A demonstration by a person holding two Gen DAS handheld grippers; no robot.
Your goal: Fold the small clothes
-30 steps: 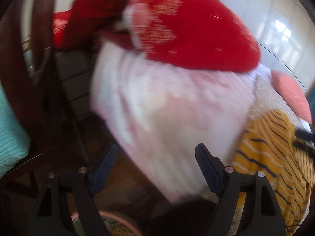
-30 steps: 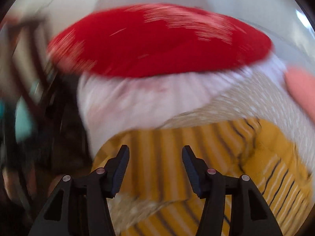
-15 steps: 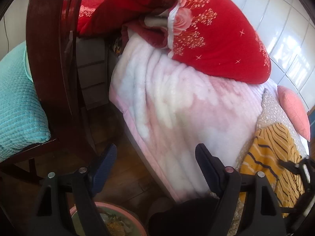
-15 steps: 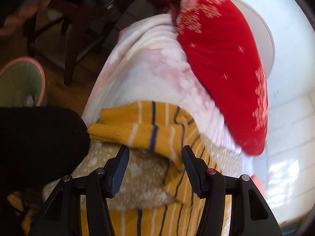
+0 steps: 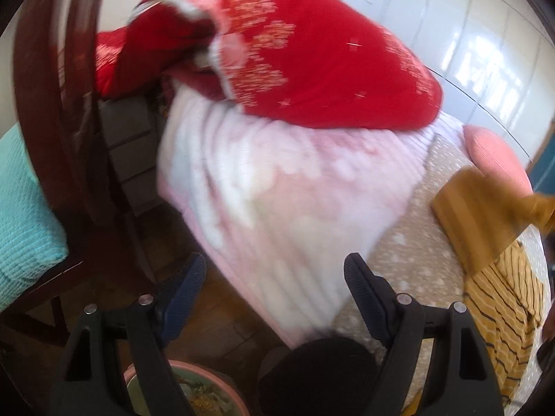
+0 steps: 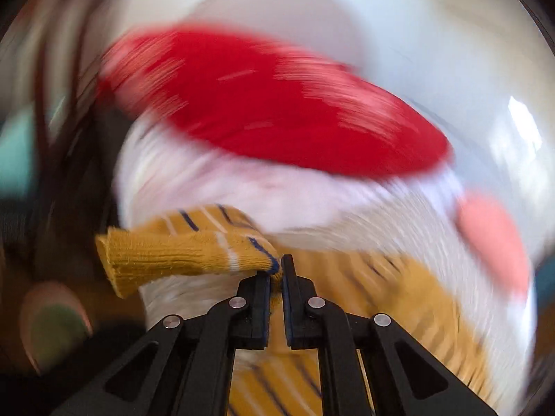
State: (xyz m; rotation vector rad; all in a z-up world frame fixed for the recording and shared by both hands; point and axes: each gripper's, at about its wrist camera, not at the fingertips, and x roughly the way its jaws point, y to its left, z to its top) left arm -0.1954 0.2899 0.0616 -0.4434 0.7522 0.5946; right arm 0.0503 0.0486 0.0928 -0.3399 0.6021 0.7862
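A mustard yellow knit garment with dark and white stripes lies on the dotted beige bed cover at the right of the left wrist view. One sleeve is lifted off the bed there. My right gripper is shut on that sleeve, whose cuff sticks out to the left; the view is blurred. My left gripper is open and empty, above the floor at the bed's edge.
A red quilt lies on a pink-white blanket at the bed's far end. A coral pillow is at the right. A dark wooden chair with a teal cushion stands left. A pink-rimmed bin is below.
My right gripper has shut on the striped sleeve and lifted it, swinging fast. My left gripper stays open and has shifted slightly toward the bed.
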